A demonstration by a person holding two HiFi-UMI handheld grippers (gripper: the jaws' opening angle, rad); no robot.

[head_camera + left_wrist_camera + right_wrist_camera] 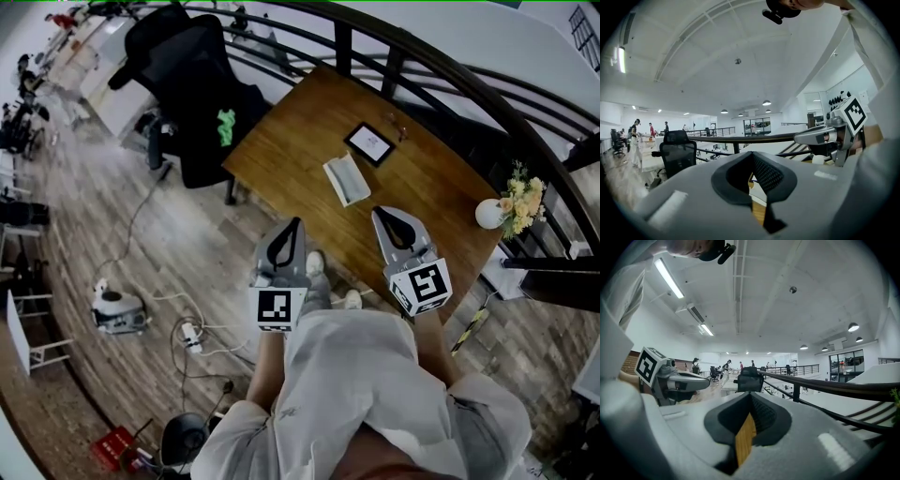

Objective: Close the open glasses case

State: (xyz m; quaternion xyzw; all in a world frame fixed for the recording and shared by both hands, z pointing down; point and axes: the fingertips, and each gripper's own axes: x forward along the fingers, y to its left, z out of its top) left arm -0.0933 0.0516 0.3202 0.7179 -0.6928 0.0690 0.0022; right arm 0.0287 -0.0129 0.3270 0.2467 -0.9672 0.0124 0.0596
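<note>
I hold my left hand-held gripper (293, 228) and my right hand-held gripper (382, 217) side by side above the near edge of the wooden surface (281, 141), both pointing away from me. Each one's own view shows its dark jaws drawn together at the tip, with only a thin slit through which the wood grain shows and nothing clamped between them. The glasses case (347, 178) lies open near the middle of the surface, ahead of both hand-held grippers and well apart from them. Its inside looks pale, and I cannot tell whether anything lies in it. Just beyond it lies a small dark-framed tablet (368, 142). At the surface's right end, near the railing (441, 70), a round white vase (487, 215) holds a bunch of pale yellow flowers (521, 199). A black office chair (192, 84) stands at the far left end of the surface.
</note>
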